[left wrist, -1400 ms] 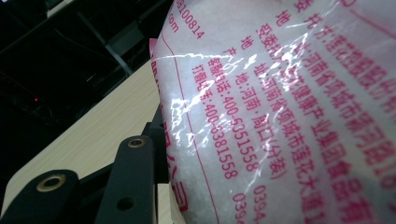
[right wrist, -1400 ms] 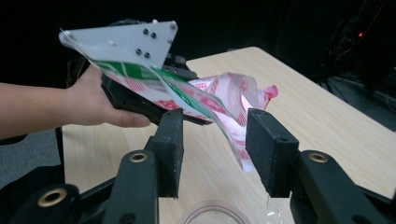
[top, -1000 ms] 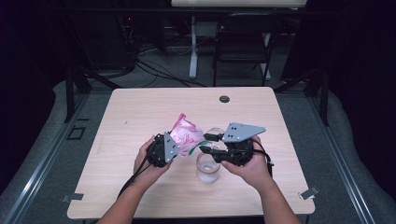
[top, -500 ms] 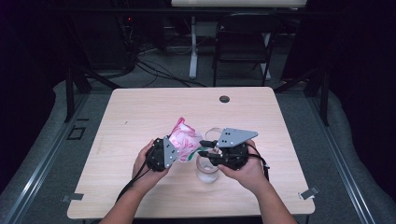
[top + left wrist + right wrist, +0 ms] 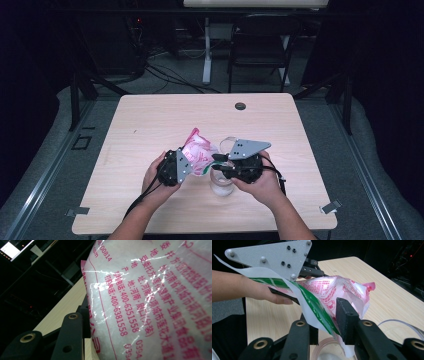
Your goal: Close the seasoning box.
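- High view: a person's two hands meet over the near middle of the table [image 5: 150, 120], each with a gripper, and a bag [image 5: 197, 152] hangs between them.
- The bag is clear plastic with pink print and a white filling; it is off the table, tilted, its crumpled end pointing up and away from the person.
- The left gripper [image 5: 192, 167] sits at the bag's near left side. In the left gripper view the bag [image 5: 155, 300] lies right against the lens and one black jaw rises at the lower left, flat against the bag's edge. The other jaw is hidden behind the bag, so the jaws stand partly closed with the bag between them; it looks like a pinch on the bag's side.
- The right gripper [image 5: 216, 161] points left toward the bag. In the right gripper view its jaws have just been closing, with the bag's lower corner [image 5: 329, 327] and its green-and-white strip between them. The right jaw's pad lies on the plastic; whether the left jaw presses too I cannot tell.
- The same view shows the left hand [image 5: 265, 293] and the grey plate [image 5: 272, 257] of the left gripper behind the bag.
- A clear cup [image 5: 221, 186] stands on the table just below the right gripper, right under the bag's low corner; its rim [image 5: 329, 345] shows between the right jaws.
- A clear ring-shaped lid [image 5: 228, 145] lies on the table just beyond the right gripper.
- A small dark round spot [image 5: 240, 106] sits near the table's far edge, well apart from the hands.
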Demonstrator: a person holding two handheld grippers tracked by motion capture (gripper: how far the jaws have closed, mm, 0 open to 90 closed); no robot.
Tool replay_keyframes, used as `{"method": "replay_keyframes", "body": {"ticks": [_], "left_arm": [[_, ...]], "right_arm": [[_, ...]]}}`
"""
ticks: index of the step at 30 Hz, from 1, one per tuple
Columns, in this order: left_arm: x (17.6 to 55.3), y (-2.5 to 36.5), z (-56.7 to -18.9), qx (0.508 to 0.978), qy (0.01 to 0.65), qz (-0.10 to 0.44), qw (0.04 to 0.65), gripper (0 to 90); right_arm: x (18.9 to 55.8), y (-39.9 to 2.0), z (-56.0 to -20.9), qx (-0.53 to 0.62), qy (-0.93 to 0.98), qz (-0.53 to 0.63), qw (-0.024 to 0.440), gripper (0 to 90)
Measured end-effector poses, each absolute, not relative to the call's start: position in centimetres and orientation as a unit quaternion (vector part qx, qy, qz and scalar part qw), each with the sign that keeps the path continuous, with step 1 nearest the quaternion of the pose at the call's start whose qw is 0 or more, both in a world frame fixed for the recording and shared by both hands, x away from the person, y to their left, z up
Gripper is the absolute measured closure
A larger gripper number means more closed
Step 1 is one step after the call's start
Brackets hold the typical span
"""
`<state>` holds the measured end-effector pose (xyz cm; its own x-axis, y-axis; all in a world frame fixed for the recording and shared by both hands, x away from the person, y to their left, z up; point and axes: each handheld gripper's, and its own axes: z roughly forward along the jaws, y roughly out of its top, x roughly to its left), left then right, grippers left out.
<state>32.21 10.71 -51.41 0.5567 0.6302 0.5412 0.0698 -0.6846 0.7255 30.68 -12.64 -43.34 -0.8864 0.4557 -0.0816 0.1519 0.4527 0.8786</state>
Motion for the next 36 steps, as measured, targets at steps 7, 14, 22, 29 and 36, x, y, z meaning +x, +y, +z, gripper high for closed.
{"method": "replay_keyframes", "body": {"ticks": [7,14,22,29,36], "left_arm": [[32.0,10.73,-51.43,0.814,0.208,0.43,0.331,59.5],[31.85,10.79,-51.37,0.81,0.199,0.446,0.325,59.5],[31.71,10.86,-51.26,0.807,0.189,0.462,0.317,59.6],[31.65,10.85,-51.29,0.805,0.181,0.476,0.303,59.6],[31.62,10.89,-51.28,0.803,0.174,0.488,0.294,59.6]], "right_arm": [[30.65,-12.65,-43.44,0.182,0.841,0.488,0.15,81.8],[30.65,-12.69,-43.5,0.183,0.842,0.488,0.138,87.7],[30.83,-12.8,-43.72,0.191,0.841,0.492,0.115,90.0],[31.06,-12.83,-44.05,0.2,0.842,0.489,0.107,90.0],[31.19,-12.84,-44.31,0.204,0.848,0.477,0.109,90.0]]}}
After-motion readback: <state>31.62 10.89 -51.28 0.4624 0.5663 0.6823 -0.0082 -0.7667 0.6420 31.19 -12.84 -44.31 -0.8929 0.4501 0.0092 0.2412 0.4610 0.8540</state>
